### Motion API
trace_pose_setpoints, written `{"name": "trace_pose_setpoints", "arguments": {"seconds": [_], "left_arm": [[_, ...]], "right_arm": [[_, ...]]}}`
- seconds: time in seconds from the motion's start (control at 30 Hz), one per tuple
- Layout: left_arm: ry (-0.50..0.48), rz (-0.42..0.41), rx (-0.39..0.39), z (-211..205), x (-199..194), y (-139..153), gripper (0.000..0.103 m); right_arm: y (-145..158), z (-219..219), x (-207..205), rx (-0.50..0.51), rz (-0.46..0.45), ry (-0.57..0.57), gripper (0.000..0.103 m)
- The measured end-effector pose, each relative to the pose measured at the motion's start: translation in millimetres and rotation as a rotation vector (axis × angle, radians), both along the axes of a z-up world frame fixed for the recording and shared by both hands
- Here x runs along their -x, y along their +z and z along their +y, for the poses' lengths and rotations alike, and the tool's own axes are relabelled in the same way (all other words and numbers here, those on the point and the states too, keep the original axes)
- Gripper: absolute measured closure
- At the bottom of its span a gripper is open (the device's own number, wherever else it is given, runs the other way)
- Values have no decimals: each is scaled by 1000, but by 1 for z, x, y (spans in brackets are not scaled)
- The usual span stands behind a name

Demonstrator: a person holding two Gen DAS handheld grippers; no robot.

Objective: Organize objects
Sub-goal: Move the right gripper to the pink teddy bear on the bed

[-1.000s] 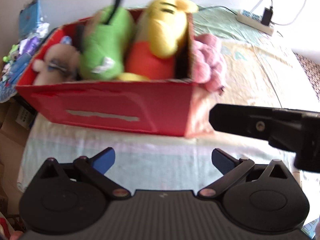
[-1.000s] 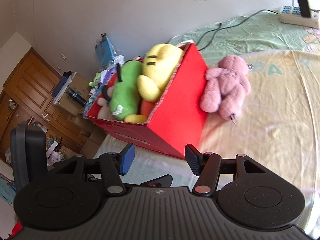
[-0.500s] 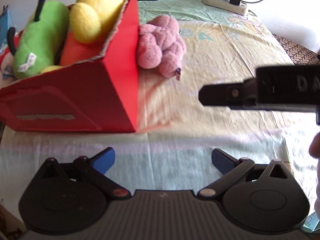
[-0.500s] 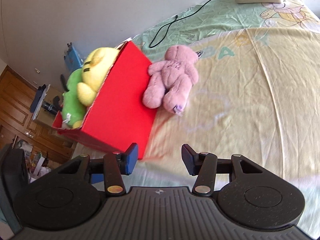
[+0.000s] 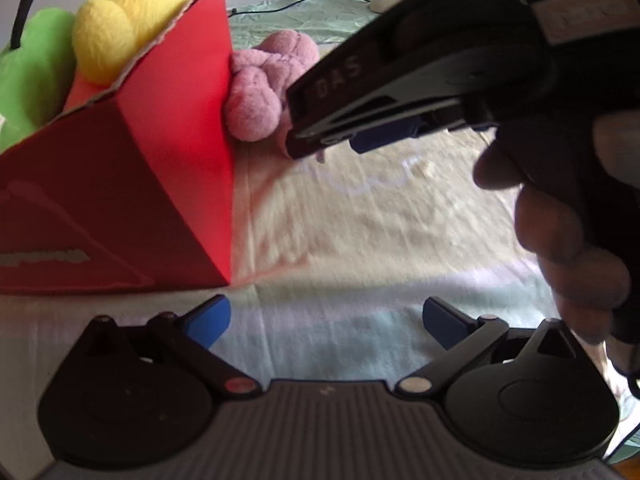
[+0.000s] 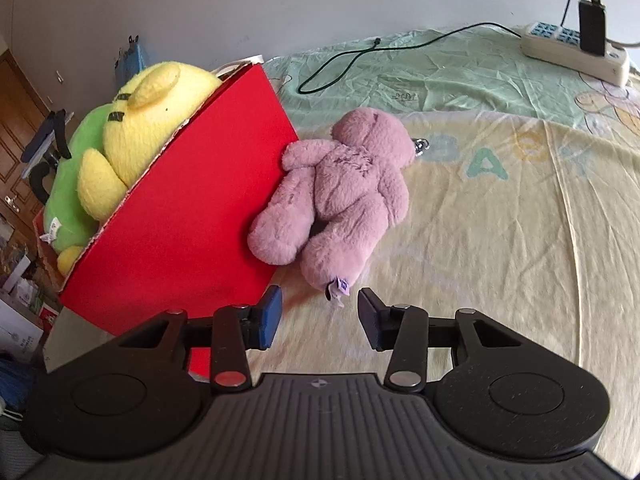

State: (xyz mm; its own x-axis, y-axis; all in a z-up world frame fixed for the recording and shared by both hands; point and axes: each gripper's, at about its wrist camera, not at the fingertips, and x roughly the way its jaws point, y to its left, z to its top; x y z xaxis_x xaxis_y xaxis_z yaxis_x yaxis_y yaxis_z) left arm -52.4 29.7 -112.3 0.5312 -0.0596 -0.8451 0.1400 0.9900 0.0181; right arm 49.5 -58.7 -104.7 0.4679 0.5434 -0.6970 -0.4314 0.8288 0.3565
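Pink plush bear (image 5: 264, 92), soft and fuzzy, lies on the pale printed bedsheet (image 5: 380, 216) pressed against the outer wall of the red cardboard box (image 5: 172, 152), the one toy not in it. From my left wrist view, my left claw (image 5: 326, 320) hangs low over the sheet with its blue-tipped fingers spread wide and nothing between them; I judge I keep it back so it does not crowd the pickup. My right claw (image 5: 384, 136) crosses in front of it, held in my hand (image 5: 568, 240), pointing toward the bear and hiding part of it. Inside the box a yellow plush toy (image 5: 132, 20) and a green plush toy (image 5: 32, 76) stand packed to the rim.

From my right wrist view, my right claw (image 6: 318, 314) sits just short of the bear's (image 6: 340, 196) feet, fingers apart and empty, the tag at one foot nearly between them. The bear lies face down, one arm and one leg touching the box (image 6: 192, 216), so my left finger has little room beside that wall. The yellow toy (image 6: 152, 116) and green one (image 6: 68, 196) fill the near end, which I judge leaves little space. A white power strip (image 6: 576, 48) and a dark cable (image 6: 360, 56) lie well apart, out of my way.
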Motion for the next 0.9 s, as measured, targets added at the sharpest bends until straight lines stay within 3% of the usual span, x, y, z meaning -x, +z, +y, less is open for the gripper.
{"name": "trace_pose_setpoints", "arguments": {"seconds": [0.13,0.43,0.77,0.9], "left_arm": [[18,9,33,10,-2,-3,1],[28,11,59,21,-6,-1,1],[-37,24,148,9,-8,7,1],[-91,7,173,7,2,11,1]], "right_arm": [[-6,12,-14,57,-12,-8,62],[-14,13,-25,19,17,-70,70],[-3,-37,13,18,53,-104,73],[-5,-66,36,9,106,-114,73]]}}
